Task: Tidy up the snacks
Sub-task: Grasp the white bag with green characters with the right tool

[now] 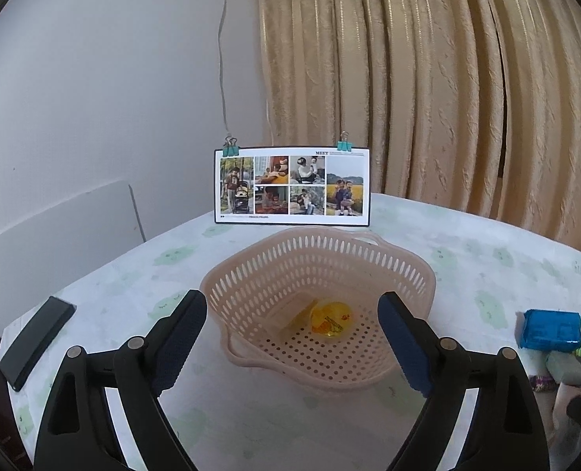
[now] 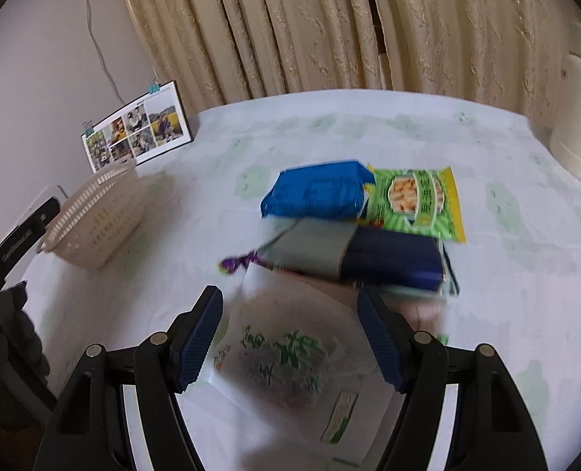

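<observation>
Pick-up step: right gripper point(image 2: 290, 337), fingers apart, over white packet point(image 2: 290, 353); next close, carry to basket point(image 1: 317, 271). Left gripper point(image 1: 292, 337) spread, empty.

Bare cloth is lying open at lower centre before the basket point(image 1: 317, 271), whose mouth is standing unblocked. A photo card point(image 1: 291, 185) is closing off the far side. In the right view, snack packets point(image 2: 353, 216) are crowding the centre, leaving clear table point(image 2: 526, 274) at right.
</observation>
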A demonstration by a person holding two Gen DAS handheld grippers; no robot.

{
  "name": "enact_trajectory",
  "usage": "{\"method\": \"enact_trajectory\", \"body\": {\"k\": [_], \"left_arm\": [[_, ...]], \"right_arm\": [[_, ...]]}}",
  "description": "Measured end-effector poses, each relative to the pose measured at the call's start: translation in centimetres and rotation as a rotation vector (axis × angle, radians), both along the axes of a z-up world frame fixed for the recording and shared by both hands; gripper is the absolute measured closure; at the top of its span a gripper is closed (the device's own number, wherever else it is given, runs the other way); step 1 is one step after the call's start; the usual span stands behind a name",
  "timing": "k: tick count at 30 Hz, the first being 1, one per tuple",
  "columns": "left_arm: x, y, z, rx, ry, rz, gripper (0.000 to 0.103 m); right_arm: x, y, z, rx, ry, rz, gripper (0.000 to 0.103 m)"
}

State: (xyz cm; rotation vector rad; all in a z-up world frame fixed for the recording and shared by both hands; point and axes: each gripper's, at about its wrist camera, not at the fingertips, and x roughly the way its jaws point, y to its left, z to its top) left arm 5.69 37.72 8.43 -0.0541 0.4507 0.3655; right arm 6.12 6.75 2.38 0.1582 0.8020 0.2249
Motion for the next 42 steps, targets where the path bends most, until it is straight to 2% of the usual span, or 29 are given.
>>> {"method": "enact_trajectory", "body": {"k": [12, 20, 25, 30, 37, 40, 42], "left_arm": [[-0.2, -0.4, -0.3, 0.019, -0.005, -0.003, 0.014], [-0.5, -1.2, -0.5, 0.037, -0.008, -0.024, 0.014], [-0.9, -2.6, -0.5, 0.056, -0.006, -0.068, 0.014], [-0.7, -4.0, -0.6, 0.051, 0.036, -0.156, 0.014], [-0.7, -6.6, -0.6, 0.090, 0.077, -0.259, 0.014], [-0.5, -7.1, -0.7, 0.085, 0.099, -0.279, 0.014], [-0.5, -7.3, -0.8, 0.081, 0.110, -0.287, 0.014]], "right_arm": [[-4.1, -0.8, -1.7, 0.031, 0.085, 0.040, 0.034], [-5.9, 0.1, -1.6, -0.016, 0.090, 0.106, 0.030], [-5.2, 0.3, -1.6, -0.084, 0.079, 0.085, 0.028], [-4.2, 1.3, -1.4, -0.101, 0.082, 0.119, 0.026], [-3.7, 3.2, -2.1, -0.216, 0.088, 0.145, 0.023], [-3.8, 3.1, -2.1, -0.228, 0.082, 0.132, 0.031], [-4.0, 2.8, -2.0, -0.230, 0.076, 0.128, 0.044]]}}
